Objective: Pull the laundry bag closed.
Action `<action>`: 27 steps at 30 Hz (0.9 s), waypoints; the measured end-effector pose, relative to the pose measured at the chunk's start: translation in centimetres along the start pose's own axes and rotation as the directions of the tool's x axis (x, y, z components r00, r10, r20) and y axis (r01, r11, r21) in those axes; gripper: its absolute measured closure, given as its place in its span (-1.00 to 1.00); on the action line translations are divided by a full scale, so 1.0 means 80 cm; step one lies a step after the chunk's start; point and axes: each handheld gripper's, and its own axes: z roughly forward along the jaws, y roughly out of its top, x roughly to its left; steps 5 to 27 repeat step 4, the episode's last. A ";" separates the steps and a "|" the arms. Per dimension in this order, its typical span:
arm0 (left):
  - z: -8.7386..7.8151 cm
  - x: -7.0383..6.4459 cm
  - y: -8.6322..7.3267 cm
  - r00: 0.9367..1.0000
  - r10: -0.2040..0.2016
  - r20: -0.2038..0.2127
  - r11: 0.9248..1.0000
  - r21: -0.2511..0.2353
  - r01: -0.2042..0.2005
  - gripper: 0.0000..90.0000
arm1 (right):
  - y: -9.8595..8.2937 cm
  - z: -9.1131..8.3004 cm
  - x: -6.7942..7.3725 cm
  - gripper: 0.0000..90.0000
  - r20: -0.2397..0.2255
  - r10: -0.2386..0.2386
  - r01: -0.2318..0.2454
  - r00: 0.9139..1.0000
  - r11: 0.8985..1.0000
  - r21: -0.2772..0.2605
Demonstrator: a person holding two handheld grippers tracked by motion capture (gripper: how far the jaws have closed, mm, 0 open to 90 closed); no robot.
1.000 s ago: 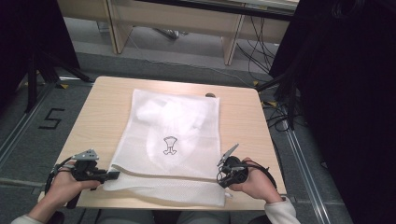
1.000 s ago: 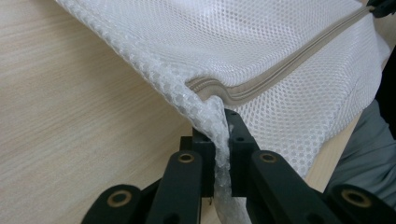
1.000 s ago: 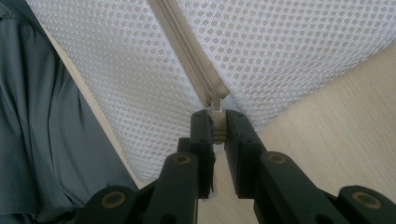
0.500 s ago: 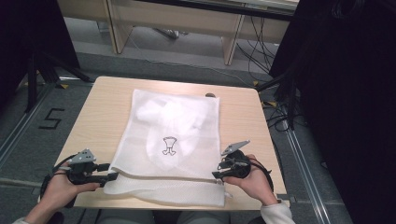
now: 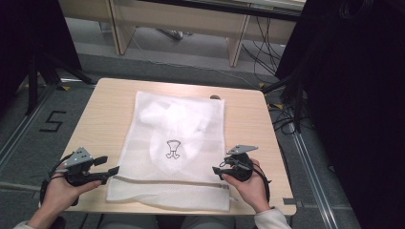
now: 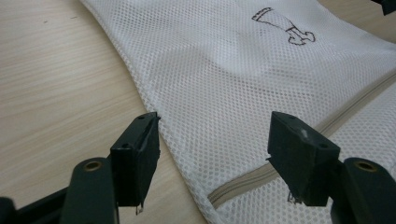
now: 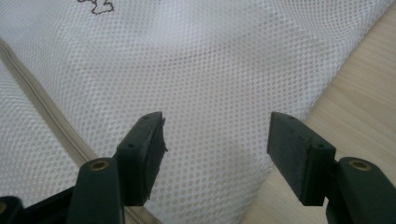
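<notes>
A white mesh laundry bag (image 5: 176,143) lies flat on the wooden table (image 5: 110,109), with a small black printed figure (image 5: 172,148) at its middle and a beige zipper (image 5: 167,182) across its near end. Something white shows faintly inside it. My left gripper (image 5: 111,165) stands open at the bag's near left edge; its jaws straddle the mesh edge (image 6: 187,140) just above the zipper end (image 6: 233,186). At the bag's near right edge my right gripper (image 5: 218,171) is open too, jaws over the mesh (image 7: 215,107) with the zipper (image 7: 42,112) to their left.
The table's near edge (image 5: 191,210) runs just under the bag. A small dark object (image 5: 215,97) lies at the bag's far right corner. Wooden desks (image 5: 181,24) and cables (image 5: 260,52) stand beyond the table; dark curtains flank both sides.
Both hands have drawn back slightly from the bag's near corners and their jaws now stand apart. The bag lies as it did.
</notes>
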 end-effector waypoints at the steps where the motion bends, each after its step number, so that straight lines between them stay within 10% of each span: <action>1: 0.000 -0.001 0.000 1.000 0.002 0.000 1.000 0.000 -0.002 -0.24 | 0.000 0.001 -0.002 -0.17 0.015 -0.019 0.019 1.000 1.000 -0.006; 27: 0.002 -0.001 0.001 1.000 0.005 0.006 1.000 0.000 -0.005 -0.23 | 0.000 -0.002 -0.003 -0.19 0.006 0.006 -0.007 1.000 1.000 0.021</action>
